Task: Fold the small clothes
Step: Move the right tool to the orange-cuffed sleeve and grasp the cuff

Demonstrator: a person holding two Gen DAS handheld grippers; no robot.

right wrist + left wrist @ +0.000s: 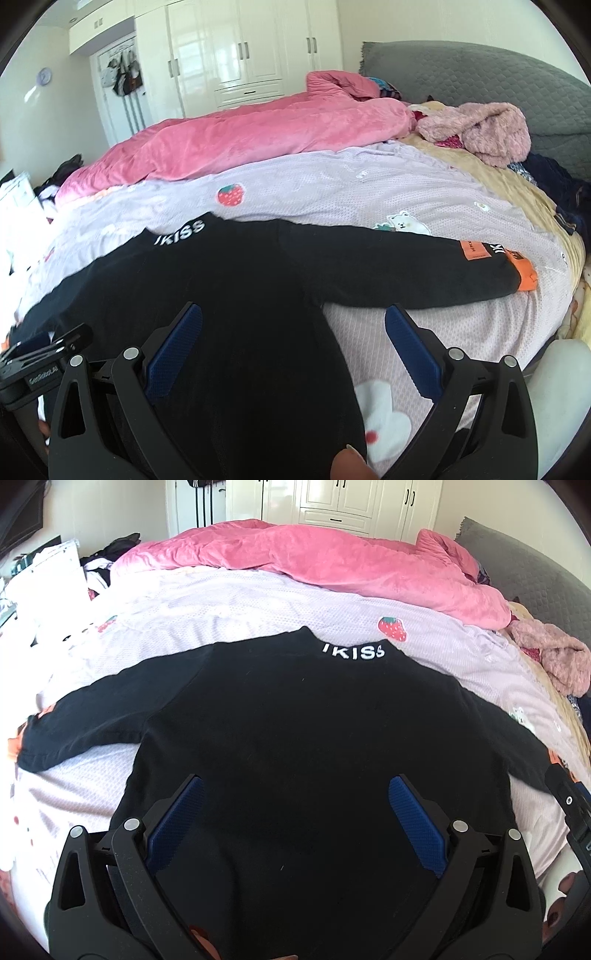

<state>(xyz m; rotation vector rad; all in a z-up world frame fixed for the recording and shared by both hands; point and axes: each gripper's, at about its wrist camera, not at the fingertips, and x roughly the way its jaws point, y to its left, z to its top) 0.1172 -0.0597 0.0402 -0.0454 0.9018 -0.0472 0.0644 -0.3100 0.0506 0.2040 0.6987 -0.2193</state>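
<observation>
A small black long-sleeved top (295, 720) lies flat on the bed with both sleeves spread out; white letters "IKISS" (354, 652) mark its collar. My left gripper (295, 794) is open and empty above the top's lower body. My right gripper (293, 321) is open and empty over the top's (221, 288) right edge, below the armpit. The right sleeve (406, 266) stretches right and ends in an orange cuff (526, 275). The other gripper shows at the edge of each view: the right one (570, 805), the left one (40, 362).
The bed has a lilac sheet (240, 605) with strawberry and animal prints. A pink quilt (314, 557) lies bunched at the far side. A fluffy pink garment (476, 129) and dark clothes (554, 184) lie near the grey headboard (480, 74). White wardrobes (240, 55) stand behind.
</observation>
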